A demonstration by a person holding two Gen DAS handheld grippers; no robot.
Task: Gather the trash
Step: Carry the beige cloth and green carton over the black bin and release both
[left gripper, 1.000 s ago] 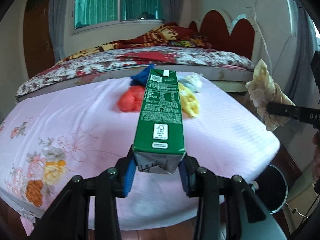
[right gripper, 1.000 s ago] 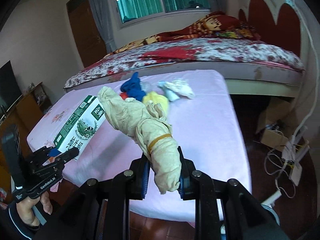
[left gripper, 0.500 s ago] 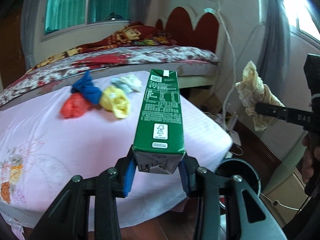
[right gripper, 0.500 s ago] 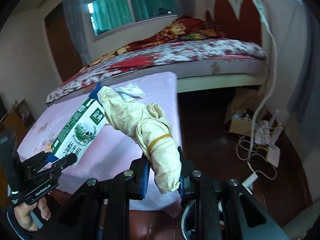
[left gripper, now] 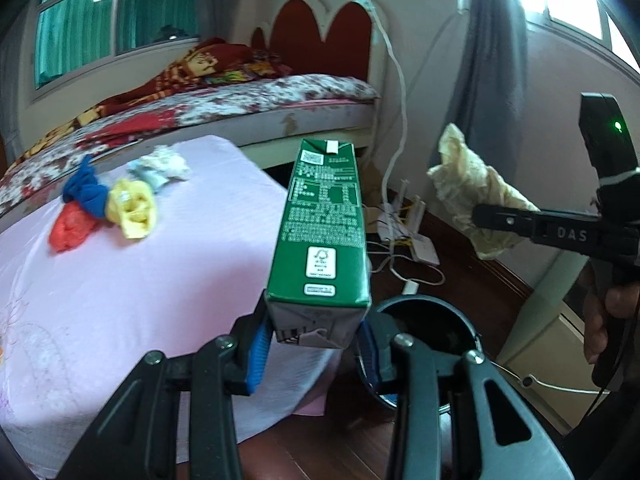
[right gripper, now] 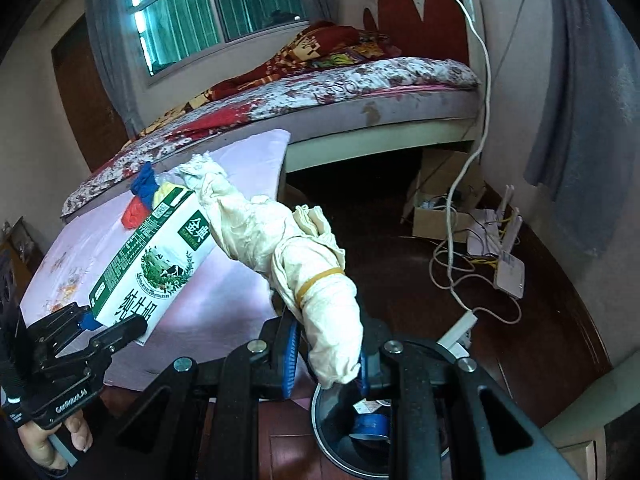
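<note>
My left gripper [left gripper: 316, 344] is shut on a green milk carton [left gripper: 324, 236], held lengthwise above the edge of the pink-covered table [left gripper: 120, 280]. The carton also shows in the right wrist view [right gripper: 156, 264]. My right gripper [right gripper: 326, 354] is shut on a crumpled beige wad of paper bound with a rubber band [right gripper: 288, 256]; the wad shows in the left wrist view [left gripper: 476, 196] too. A dark round trash bin [left gripper: 432, 320] stands on the floor just below both grippers, with blue scraps inside [right gripper: 372, 424]. Red, blue, yellow and white crumpled pieces [left gripper: 116, 200] lie on the table.
A bed with a floral cover [left gripper: 240, 96] stands behind the table. Cables, a router and a cardboard box [right gripper: 452, 216] lie on the wooden floor at the right. A grey curtain [left gripper: 488, 60] hangs by the wall.
Both grippers have swung right, off the table and over the trash bin, each still holding its item. The bin has come into fuller view below them.
</note>
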